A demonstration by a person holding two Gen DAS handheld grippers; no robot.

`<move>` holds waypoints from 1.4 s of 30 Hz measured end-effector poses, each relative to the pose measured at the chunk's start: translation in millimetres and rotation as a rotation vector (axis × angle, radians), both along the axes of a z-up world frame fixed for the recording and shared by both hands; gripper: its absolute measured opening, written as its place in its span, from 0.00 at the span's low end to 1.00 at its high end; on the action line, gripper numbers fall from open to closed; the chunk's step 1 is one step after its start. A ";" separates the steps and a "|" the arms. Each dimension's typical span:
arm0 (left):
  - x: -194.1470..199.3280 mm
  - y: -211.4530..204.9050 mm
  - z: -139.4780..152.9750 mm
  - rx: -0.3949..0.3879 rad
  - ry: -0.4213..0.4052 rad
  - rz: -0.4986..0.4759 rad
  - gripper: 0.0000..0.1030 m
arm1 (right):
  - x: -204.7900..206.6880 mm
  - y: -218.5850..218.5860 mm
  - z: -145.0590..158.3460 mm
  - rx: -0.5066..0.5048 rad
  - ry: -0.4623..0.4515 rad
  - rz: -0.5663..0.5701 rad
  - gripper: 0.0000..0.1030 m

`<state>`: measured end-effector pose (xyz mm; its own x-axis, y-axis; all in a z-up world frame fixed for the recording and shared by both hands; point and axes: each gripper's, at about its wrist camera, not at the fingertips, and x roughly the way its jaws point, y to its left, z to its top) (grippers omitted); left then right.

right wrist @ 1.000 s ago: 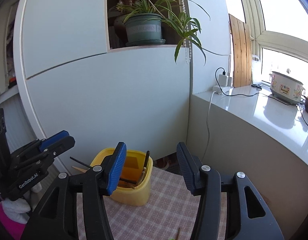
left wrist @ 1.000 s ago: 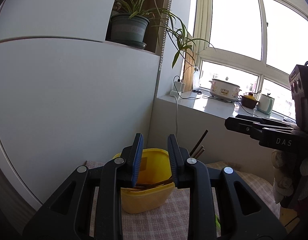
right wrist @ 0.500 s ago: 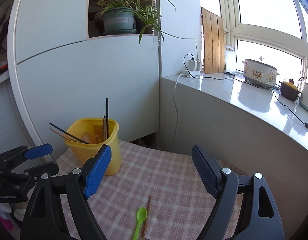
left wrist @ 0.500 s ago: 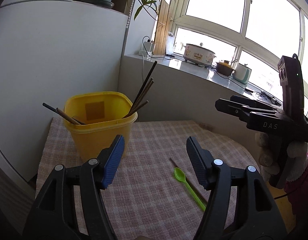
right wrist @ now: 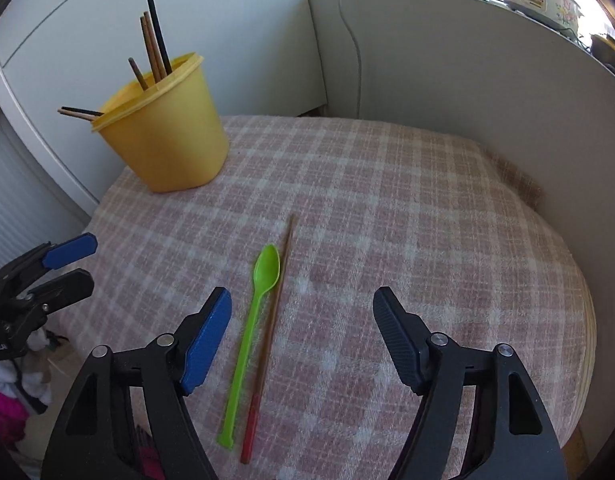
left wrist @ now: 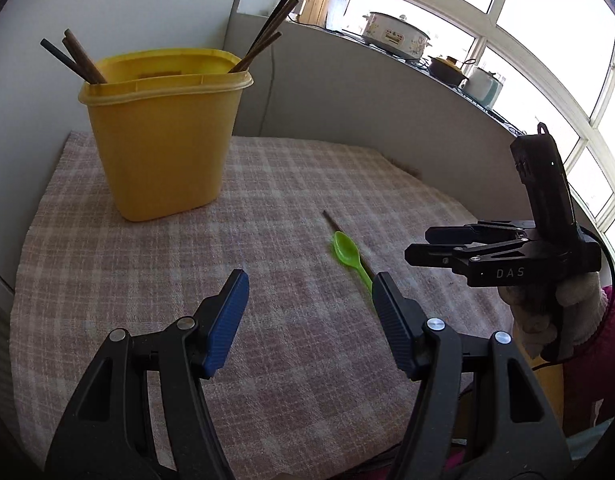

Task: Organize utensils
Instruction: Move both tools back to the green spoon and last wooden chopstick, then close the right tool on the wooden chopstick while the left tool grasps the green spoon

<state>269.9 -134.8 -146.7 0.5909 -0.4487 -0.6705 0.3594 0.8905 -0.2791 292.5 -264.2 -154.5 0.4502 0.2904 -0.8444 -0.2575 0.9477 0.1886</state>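
Observation:
A yellow tub (left wrist: 163, 132) holding several chopsticks (left wrist: 263, 36) stands at the far left of the checked cloth; it also shows in the right wrist view (right wrist: 163, 128). A green spoon (right wrist: 251, 328) and a brown chopstick with a red end (right wrist: 271, 328) lie side by side on the cloth, just ahead of my right gripper (right wrist: 301, 320), which is open and empty. The spoon (left wrist: 349, 258) lies ahead and right of my left gripper (left wrist: 309, 306), also open and empty. The right gripper (left wrist: 459, 248) hovers right of the spoon.
The checked cloth (right wrist: 387, 208) covers a small round table against a grey wall (right wrist: 447, 60). A white cabinet (right wrist: 227, 20) stands behind the tub. A windowsill with pots (left wrist: 395, 34) runs along the back right. A white cable (right wrist: 353, 48) hangs down the wall.
Both grippers have pulled back from the tub and tilted down toward the cloth. Both jaws have opened wider. The spoon and loose chopstick have come into view.

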 end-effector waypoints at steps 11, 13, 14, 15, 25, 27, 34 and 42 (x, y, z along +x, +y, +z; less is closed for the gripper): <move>4.4 -5.7 -19.1 -0.009 0.066 -0.038 0.52 | 12.5 12.7 -40.6 0.016 0.157 0.027 0.20; 6.3 -6.9 -21.7 -0.010 0.077 -0.042 0.48 | 14.4 14.3 -41.2 0.021 0.161 0.027 0.17; 6.9 -6.8 -22.8 -0.013 0.083 -0.043 0.48 | 16.4 14.2 -40.2 0.020 0.161 0.030 0.16; 7.3 -6.8 -23.7 -0.016 0.088 -0.042 0.48 | 18.5 14.8 -40.1 0.018 0.164 0.034 0.16; 16.3 -22.5 -30.1 -0.023 0.142 -0.088 0.43 | 34.6 28.5 -51.3 -0.018 0.190 0.023 0.05; 19.9 -28.7 -31.2 -0.027 0.159 -0.103 0.40 | 36.8 20.6 -52.6 0.014 0.205 0.005 0.05; 38.0 -63.0 -41.8 -0.009 0.236 -0.162 0.37 | 33.8 -7.0 -51.7 0.055 0.213 -0.069 0.05; 61.7 -105.7 -53.4 0.081 0.321 -0.198 0.37 | 24.8 -35.0 -48.9 0.071 0.206 -0.120 0.05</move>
<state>331.6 -240.6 -200.1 0.2521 -0.4706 -0.8456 0.4323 0.8365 -0.3367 317.3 -299.2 -203.3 0.3056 0.3069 -0.9013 -0.0930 0.9517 0.2925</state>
